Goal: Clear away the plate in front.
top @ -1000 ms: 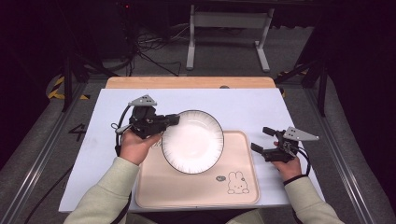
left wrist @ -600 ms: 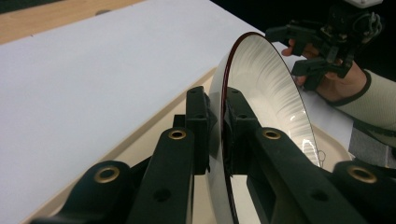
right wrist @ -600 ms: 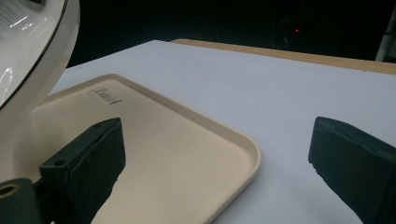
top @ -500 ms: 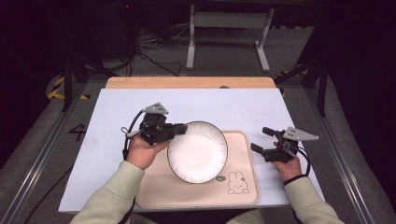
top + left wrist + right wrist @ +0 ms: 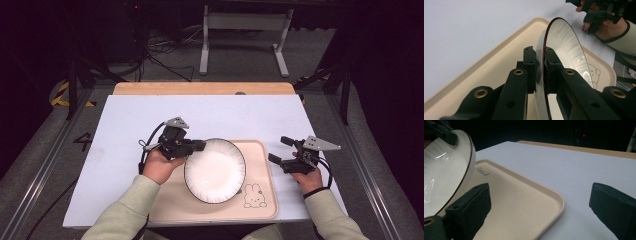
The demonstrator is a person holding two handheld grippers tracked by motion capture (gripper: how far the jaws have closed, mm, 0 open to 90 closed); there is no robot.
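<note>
While the white plate (image 5: 215,170) with its thin dark rim sits over the beige tray (image 5: 260,210), my left gripper (image 5: 196,145) pinches its left edge, jaws pressed tight on the rim. From above the plate is a round face turned up toward the camera, with no long axis to speak of. Along my left jaws the plate (image 5: 564,50) stands edge-on, its rim running away from me toward the far corner of the tray (image 5: 486,67); this view also gives the ribbed inner wall of the plate and my right hand (image 5: 609,27) beyond it. My right gripper (image 5: 284,151) hangs just off the tray's right edge, jaws spread wide with nothing between them. A rabbit drawing (image 5: 254,194) marks the tray's near right corner. Everything rests on a pale blue-grey table cover (image 5: 125,120), with a wooden strip (image 5: 200,88) along its far edge, then dark floor, cables and a metal stand (image 5: 240,25)
</note>
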